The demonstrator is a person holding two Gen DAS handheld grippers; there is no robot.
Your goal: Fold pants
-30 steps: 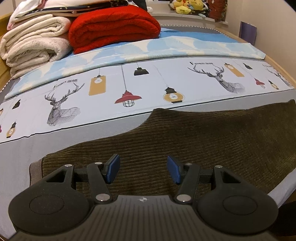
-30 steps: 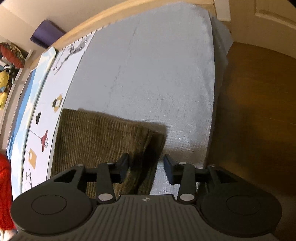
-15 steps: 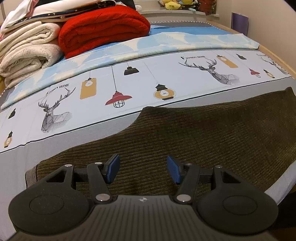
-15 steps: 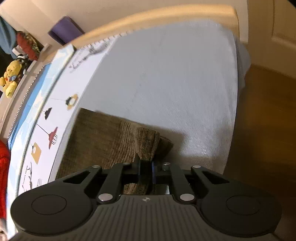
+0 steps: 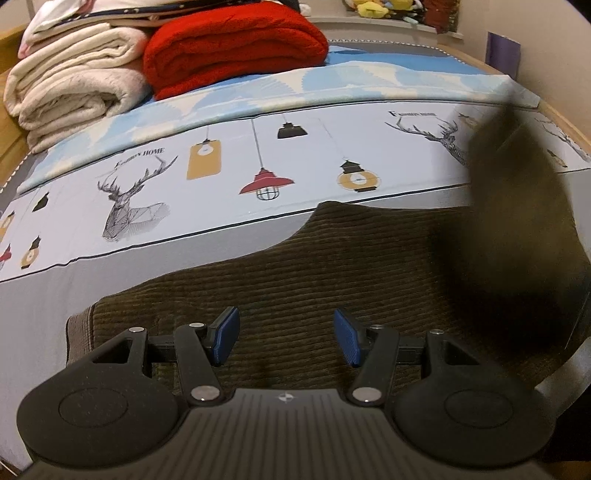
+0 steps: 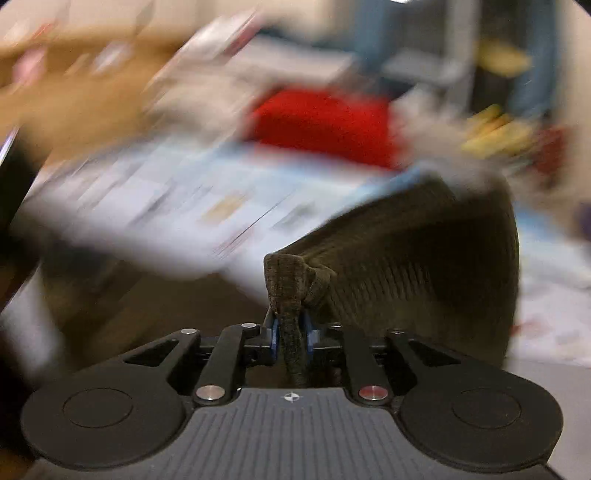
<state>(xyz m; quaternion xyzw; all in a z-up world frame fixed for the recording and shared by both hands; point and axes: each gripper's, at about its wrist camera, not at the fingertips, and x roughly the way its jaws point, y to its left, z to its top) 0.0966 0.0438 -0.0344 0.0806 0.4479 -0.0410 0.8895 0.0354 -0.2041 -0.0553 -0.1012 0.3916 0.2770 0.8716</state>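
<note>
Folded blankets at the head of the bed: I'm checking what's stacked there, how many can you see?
2 clearly. A cream blanket lies at the far left, and a red blanket sits right beside it. Some pale bedding rests on top, and more may be hidden behind.

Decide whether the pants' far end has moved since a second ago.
Yes. The pants, pinched in the right gripper, have risen off the bedsheet, swinging across the deer print.

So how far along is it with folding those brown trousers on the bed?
Early on. Done: the brown corduroy pants lie spread flat on the patterned bed sheet. In hand: the right claw has a bunched end of the pants between its pads, though its jaws are opening, and the cloth arches up over the rest. The left claw hovers open above the fabric. Left: laying that fold down, then any further folds.
</note>
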